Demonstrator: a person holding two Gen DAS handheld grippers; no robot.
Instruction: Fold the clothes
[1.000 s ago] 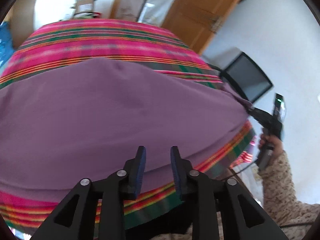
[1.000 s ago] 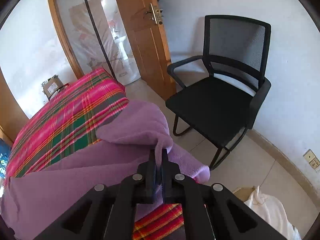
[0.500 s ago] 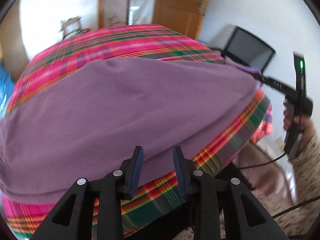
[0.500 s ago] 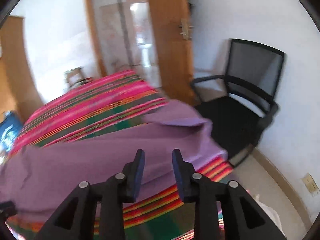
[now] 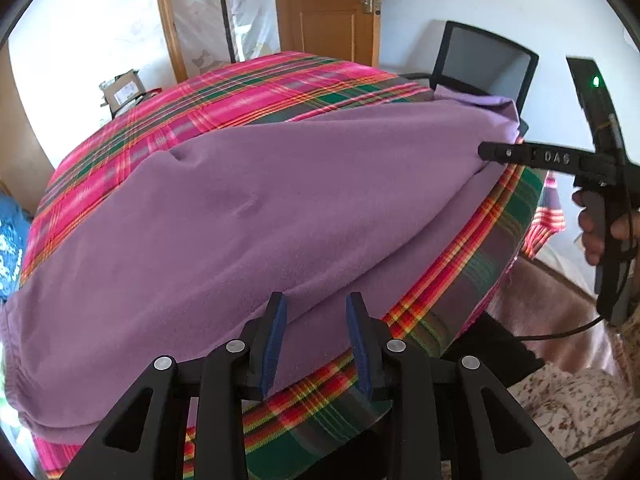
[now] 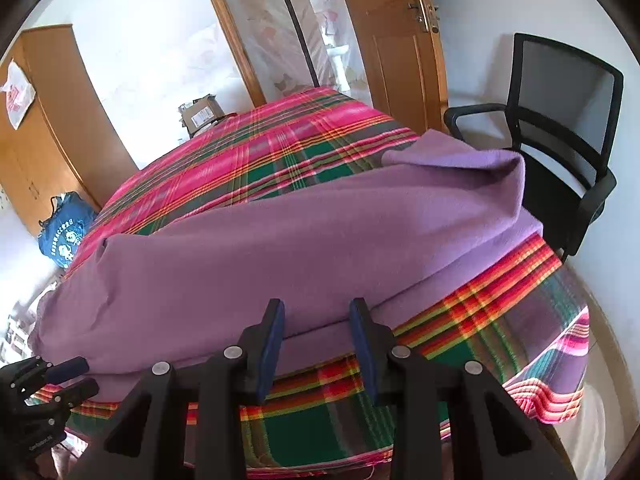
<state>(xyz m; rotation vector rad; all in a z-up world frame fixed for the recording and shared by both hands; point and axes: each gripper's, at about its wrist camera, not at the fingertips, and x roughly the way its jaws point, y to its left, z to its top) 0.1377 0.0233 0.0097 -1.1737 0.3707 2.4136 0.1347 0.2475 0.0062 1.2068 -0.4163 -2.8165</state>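
A purple garment (image 5: 280, 200) lies folded over itself on the bed's pink and green plaid cover (image 5: 240, 92). My left gripper (image 5: 316, 332) hovers open over the garment's near edge, with nothing pinched. Held by a hand at the right of the left wrist view, my right gripper (image 5: 486, 152) reaches to the garment's far right corner. In the right wrist view the garment (image 6: 280, 240) spreads across the plaid cover (image 6: 280, 140). There my right gripper (image 6: 318, 324) has its jaws opening above the near hem with nothing gripped. My left gripper (image 6: 86, 376) shows at the lower left.
A black mesh office chair (image 6: 560, 140) stands close to the bed's right side. A blue bag (image 6: 64, 236) sits left of the bed by a wooden wardrobe (image 6: 40, 140). A cardboard box (image 6: 202, 112) lies beyond the bed, near a wooden door (image 6: 400, 40).
My right gripper let go of the purple corner, opened and drew back and left; the corner now rests on the bed. My left gripper rolled, shifted along the hem and opened slightly wider.
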